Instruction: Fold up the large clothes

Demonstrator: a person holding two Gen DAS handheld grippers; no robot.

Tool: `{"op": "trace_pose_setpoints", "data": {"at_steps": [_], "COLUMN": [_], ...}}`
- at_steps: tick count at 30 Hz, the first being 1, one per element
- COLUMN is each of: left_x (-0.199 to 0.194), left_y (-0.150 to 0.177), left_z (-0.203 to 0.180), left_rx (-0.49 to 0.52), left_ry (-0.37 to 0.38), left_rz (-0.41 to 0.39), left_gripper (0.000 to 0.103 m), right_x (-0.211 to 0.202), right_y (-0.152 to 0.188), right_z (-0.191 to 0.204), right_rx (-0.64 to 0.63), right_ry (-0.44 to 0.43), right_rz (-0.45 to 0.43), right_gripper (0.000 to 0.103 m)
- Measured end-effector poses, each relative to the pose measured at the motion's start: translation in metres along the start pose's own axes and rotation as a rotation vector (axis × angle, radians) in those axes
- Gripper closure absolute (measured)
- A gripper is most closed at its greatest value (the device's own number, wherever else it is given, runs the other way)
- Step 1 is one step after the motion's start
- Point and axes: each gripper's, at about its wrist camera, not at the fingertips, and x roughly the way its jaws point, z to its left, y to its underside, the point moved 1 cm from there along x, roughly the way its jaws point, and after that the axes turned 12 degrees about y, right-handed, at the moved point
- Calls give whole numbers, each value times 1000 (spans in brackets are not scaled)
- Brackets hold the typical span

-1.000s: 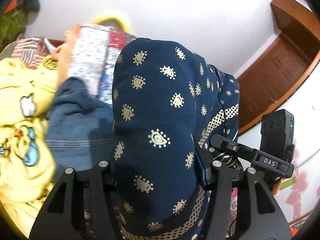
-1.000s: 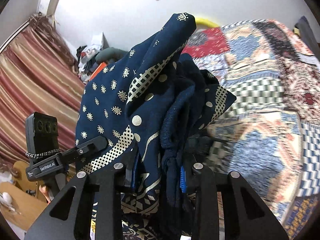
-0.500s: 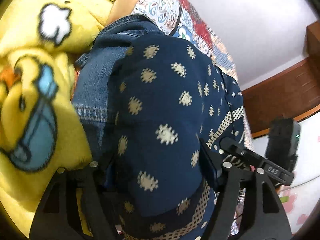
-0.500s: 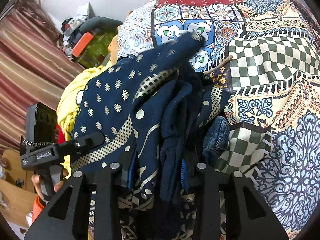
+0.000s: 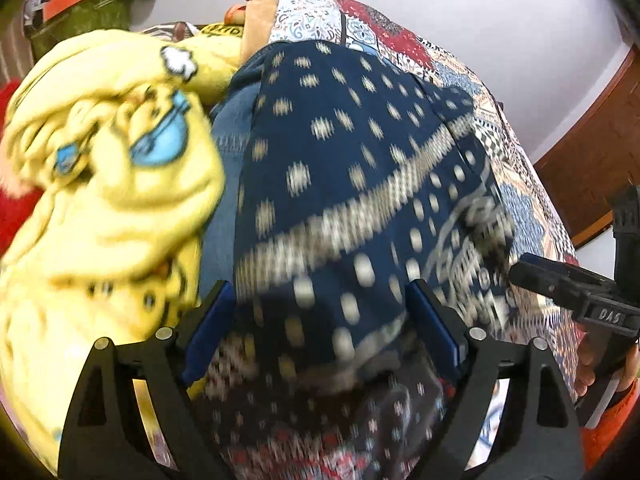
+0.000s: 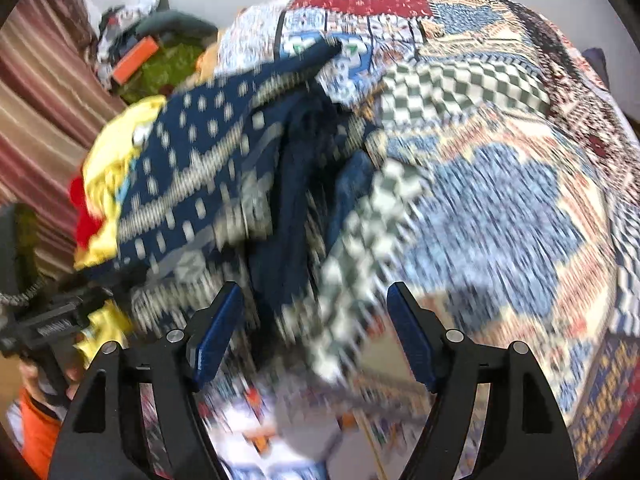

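Now both grippers, left gripper (image 5: 320,316) and right gripper (image 6: 316,320), stand spread and released; the navy printed garment (image 5: 348,168) lies on the patchwork bedspread (image 6: 500,184) beside a yellow blanket (image 5: 100,200).

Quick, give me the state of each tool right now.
Left tool: open, navy cloth lying between its fingers, not clamped.
Right tool: open, holding nothing.

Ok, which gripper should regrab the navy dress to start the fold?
Probably left. The left gripper has the navy dress lying between its open fingers, while the right gripper, also open, mostly faces the patchwork bedspread.
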Motion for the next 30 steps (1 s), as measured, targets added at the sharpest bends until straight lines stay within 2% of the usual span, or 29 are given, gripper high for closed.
{"op": "trace_pose_setpoints", "data": {"at_steps": [2,4,8,11,16,20,25,30], "left_x": [-2,-9,-48,-89,-183,-250,-304,-327], "left_y": [9,18,34,30,33,47,80,106], "left_z": [-3,-9,-32,-59,-115,-160,-200,-214], "left_rx": [-16,-22,39,100,240,341,428,451], "left_ry": [3,6,-40,-48,-52,-26,-32,-40], "left_rz": [20,36,-20,-118,-349,-538,-714,-806], "left_gripper": [14,15,15,15,15,15,15,15], "right_x": [-6,-20,-71,-121,-218,-285,-330,-349], "right_y": [11,23,34,37,40,58,86,111], "right_z": [2,3,4,9,26,44,63,79], "right_rx": [-27,-38,-19,-8,4,-2,-16,-25], "right_ry": [44,47,26,8,-30,-31,-34,5], "right_rz": [1,-13,-114,-229,-484,-682,-852,-959], "right_gripper": [31,31,31,31,31,31,31,31]}}
